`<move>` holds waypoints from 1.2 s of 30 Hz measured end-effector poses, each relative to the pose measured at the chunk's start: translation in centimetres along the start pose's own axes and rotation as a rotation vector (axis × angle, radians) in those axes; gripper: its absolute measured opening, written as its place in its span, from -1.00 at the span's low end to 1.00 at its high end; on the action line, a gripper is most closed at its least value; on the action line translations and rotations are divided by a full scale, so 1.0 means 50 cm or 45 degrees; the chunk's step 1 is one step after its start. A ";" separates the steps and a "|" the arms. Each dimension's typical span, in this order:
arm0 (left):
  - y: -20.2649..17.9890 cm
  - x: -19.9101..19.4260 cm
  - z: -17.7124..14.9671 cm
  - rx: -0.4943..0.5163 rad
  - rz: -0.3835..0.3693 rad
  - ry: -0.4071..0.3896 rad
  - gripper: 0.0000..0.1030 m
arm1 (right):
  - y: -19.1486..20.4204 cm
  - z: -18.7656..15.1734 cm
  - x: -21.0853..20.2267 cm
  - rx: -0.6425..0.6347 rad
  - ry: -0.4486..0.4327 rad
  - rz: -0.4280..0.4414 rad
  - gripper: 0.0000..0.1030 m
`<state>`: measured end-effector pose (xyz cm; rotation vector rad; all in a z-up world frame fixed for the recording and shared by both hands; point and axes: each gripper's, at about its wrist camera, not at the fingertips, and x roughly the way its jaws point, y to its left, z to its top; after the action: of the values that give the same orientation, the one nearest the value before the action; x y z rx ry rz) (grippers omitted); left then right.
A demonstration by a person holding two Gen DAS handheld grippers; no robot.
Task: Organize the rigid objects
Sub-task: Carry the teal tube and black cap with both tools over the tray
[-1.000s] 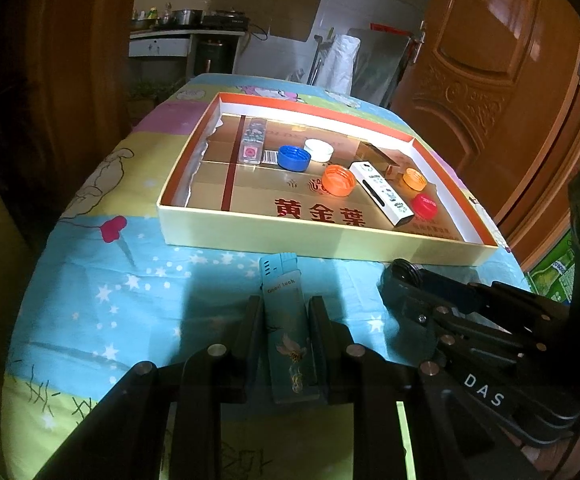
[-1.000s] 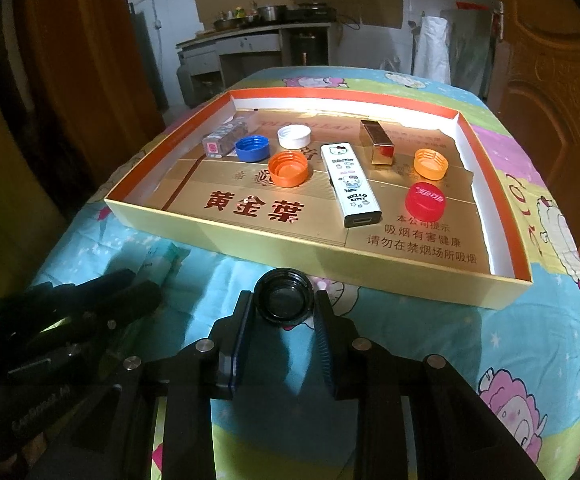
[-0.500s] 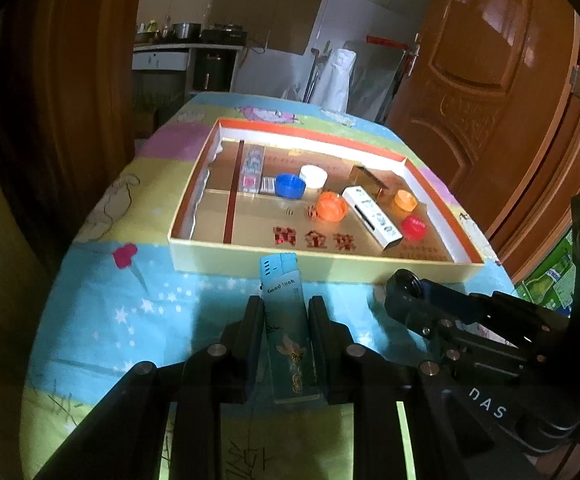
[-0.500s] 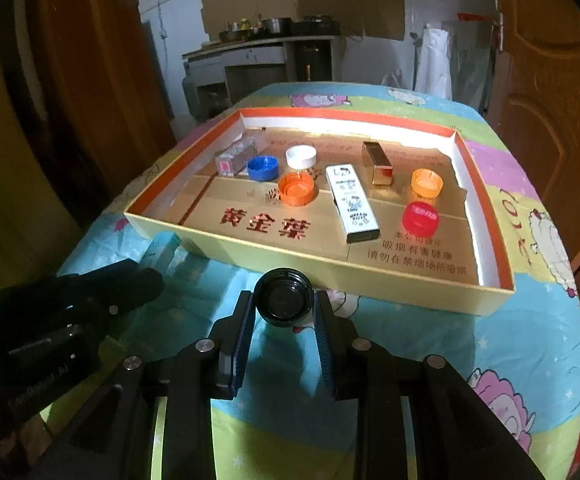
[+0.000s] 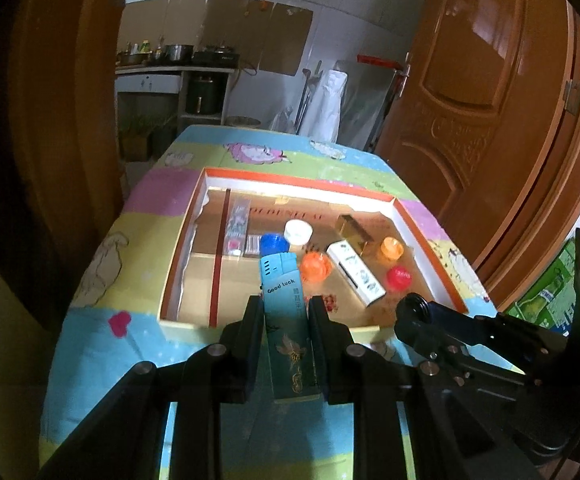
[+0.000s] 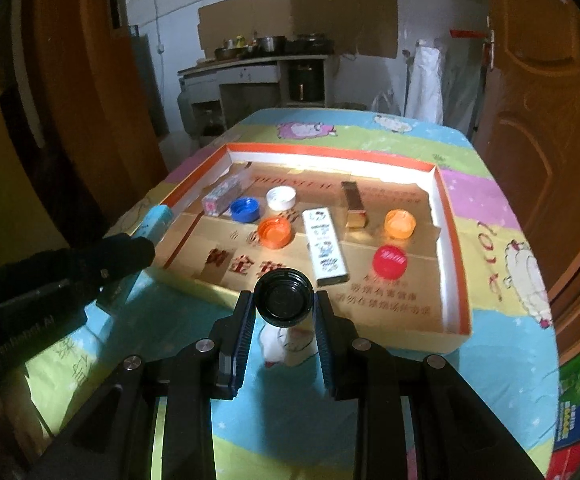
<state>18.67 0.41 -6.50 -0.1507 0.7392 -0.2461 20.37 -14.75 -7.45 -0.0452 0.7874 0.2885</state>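
Your left gripper (image 5: 286, 312) is clamped on the teal lighter (image 5: 288, 320), its jaws narrow and pressed to the two long sides, so the lighter juts forward between them with its cap end clear. Your right gripper (image 6: 284, 312) is likewise closed on the black cap (image 6: 284, 299), gripped across its rim near the fingertips with its top facing the camera. Holding each thing by its narrow width looks sensible: both are hard and should not slip. Both grippers hang in the air just short of the near wall of the tray (image 6: 456, 334), which lies on the surface (image 6: 502, 384) under a cartoon-print cloth. Inside the tray the sorted pieces already lie apart from one another: a blue cap (image 6: 245, 209), a white cap (image 6: 281, 198), two orange caps (image 6: 275, 232) (the second sits near the right wall), a red cap (image 6: 389, 261), a white box (image 6: 325, 249), a gold box (image 6: 355, 205) and a clear box (image 6: 223, 194) by the left wall. I judge you are carrying both pieces up over the tray wall, with bare floor at the near side to set them on.
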 end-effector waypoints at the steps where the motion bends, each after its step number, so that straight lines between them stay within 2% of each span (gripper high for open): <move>1: -0.002 0.002 0.006 0.001 -0.002 -0.003 -0.54 | -0.003 0.003 -0.002 -0.002 -0.004 -0.005 -0.42; 17: -0.022 0.055 0.084 0.031 -0.004 0.010 -0.54 | -0.071 0.067 0.008 -0.016 -0.048 -0.074 -0.42; 36: -0.021 0.170 0.182 0.088 -0.002 0.103 -0.54 | -0.163 0.145 0.073 -0.034 0.002 -0.098 -0.42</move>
<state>30.76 -2.48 -5.12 -0.0758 0.8097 -0.2799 30.05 -20.62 -5.44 -0.1008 0.7814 0.2264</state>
